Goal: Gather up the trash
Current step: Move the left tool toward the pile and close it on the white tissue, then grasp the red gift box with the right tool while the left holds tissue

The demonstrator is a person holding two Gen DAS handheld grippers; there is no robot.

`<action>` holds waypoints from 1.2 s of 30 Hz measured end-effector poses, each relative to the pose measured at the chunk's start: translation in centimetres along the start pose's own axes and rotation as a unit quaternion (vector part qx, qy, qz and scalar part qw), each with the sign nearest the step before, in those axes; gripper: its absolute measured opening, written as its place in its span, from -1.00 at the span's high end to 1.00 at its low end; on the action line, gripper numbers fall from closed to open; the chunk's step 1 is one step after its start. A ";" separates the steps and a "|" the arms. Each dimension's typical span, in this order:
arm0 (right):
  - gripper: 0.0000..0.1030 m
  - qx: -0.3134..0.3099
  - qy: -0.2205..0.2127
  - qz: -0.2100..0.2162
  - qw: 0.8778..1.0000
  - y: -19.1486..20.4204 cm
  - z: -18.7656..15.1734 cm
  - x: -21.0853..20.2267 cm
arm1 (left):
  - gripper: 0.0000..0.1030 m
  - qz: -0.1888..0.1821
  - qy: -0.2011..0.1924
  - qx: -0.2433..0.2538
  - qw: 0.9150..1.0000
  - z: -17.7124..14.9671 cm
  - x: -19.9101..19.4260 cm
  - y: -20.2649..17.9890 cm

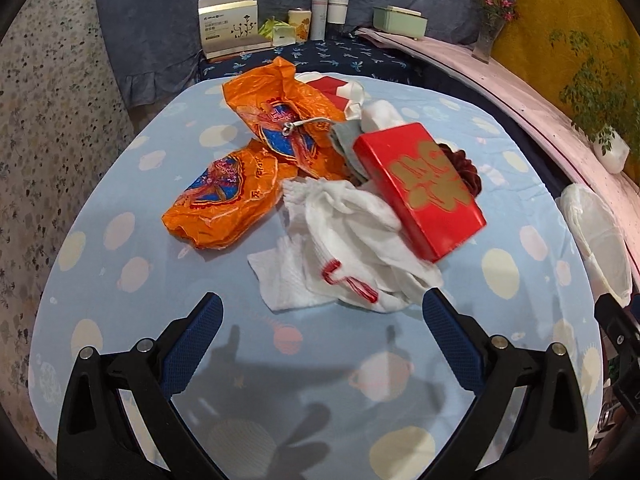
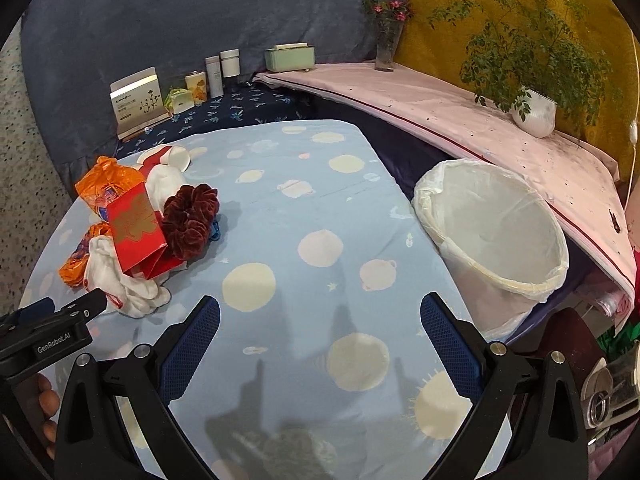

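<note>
A trash pile lies on the light blue spotted tablecloth [image 1: 120, 280]: orange plastic bags [image 1: 224, 208], crumpled white tissue [image 1: 340, 232], a red and gold box [image 1: 420, 188], a dark red scrunchie [image 2: 192, 220]. My left gripper [image 1: 323, 308] is open and empty, just short of the tissue. My right gripper [image 2: 320, 312] is open and empty over bare cloth, right of the pile [image 2: 132, 236]. A white-lined bin [image 2: 492, 236] stands off the table's right edge; it also shows in the left wrist view [image 1: 596, 240].
Boxes and bottles [image 1: 236, 24] stand at the back on dark blue cloth. A pink ledge [image 2: 460, 120] on the right carries a potted plant [image 2: 536, 108] and a flower vase [image 2: 388, 44]. The left gripper's body [image 2: 52, 324] shows at the right view's left edge.
</note>
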State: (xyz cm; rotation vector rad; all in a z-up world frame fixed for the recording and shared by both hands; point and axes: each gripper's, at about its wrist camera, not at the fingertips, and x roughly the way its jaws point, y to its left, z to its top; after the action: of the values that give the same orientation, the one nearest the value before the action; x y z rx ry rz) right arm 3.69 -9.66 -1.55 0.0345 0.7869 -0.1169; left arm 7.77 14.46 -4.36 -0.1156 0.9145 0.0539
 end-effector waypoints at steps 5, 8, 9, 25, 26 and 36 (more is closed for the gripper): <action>-0.87 -0.009 0.008 0.016 1.000 2.2 0.8 1.1 | -0.60 -0.018 0.004 0.001 1.000 1.0 1.0 0.7; -0.87 -0.013 0.012 0.030 0.999 3.6 1.4 1.7 | -0.32 -0.033 0.009 0.002 0.999 1.5 1.6 1.0; -0.87 -0.014 0.013 0.034 0.999 4.0 1.5 1.8 | -0.26 -0.039 0.012 0.002 0.999 1.6 1.8 1.1; -0.54 -0.055 0.041 0.099 0.993 12.3 3.1 4.7 | 0.91 -0.095 0.012 -0.012 0.995 2.0 2.2 4.1; -0.53 -0.057 0.044 0.101 0.992 12.6 3.0 5.0 | 0.91 -0.095 0.012 -0.014 0.995 2.0 2.2 4.3; -0.12 -0.060 0.067 0.114 0.989 14.2 2.5 6.9 | 0.91 -0.096 0.013 -0.023 0.995 1.8 2.2 5.1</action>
State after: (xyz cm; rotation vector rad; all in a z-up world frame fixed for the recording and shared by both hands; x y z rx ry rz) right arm 11.89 3.59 -4.85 0.0179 0.9166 0.1506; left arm 10.02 19.77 -5.40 -0.2465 0.9251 -0.1059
